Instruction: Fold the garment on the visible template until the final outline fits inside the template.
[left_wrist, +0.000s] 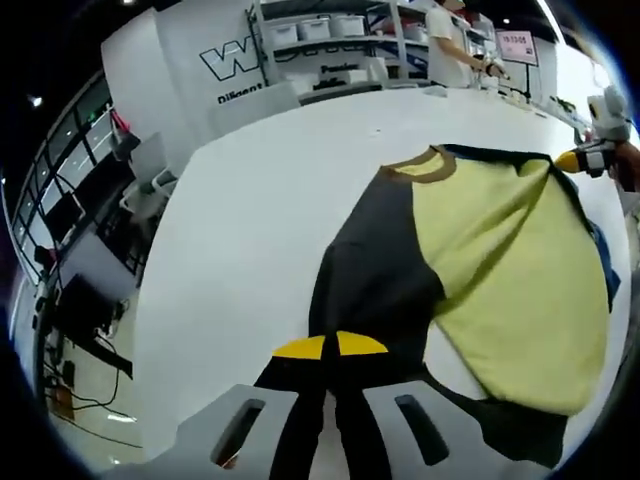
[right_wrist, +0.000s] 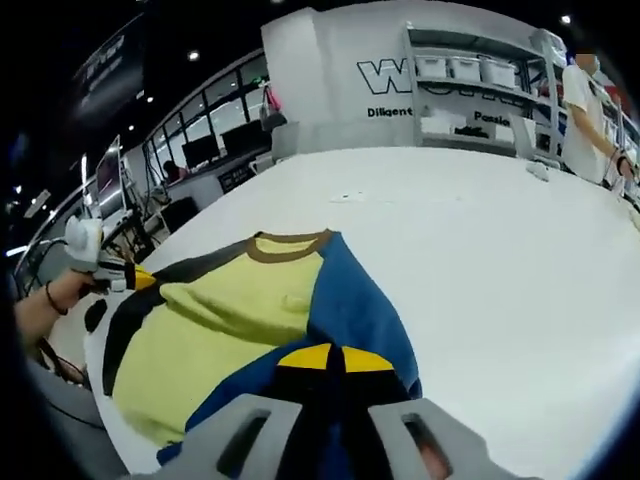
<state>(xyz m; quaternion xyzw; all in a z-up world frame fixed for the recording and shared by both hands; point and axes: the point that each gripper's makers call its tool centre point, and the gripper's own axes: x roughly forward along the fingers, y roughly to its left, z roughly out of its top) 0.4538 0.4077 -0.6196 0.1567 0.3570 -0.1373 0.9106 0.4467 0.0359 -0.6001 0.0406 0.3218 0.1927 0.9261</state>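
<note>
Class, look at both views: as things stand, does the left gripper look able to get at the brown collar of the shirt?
Probably yes. The left gripper is shut on the dark sleeve, and the brown collar lies open on the white table with nothing across it. It would likely have to let go first.

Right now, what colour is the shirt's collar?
Brown collar, clearest in the right gripper view.

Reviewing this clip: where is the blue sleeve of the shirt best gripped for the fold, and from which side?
Grip the blue sleeve at its outer end, coming from the shirt's side edge. It lies flat, stretched outward from the yellow body, and the right gripper is closed there already.
</note>
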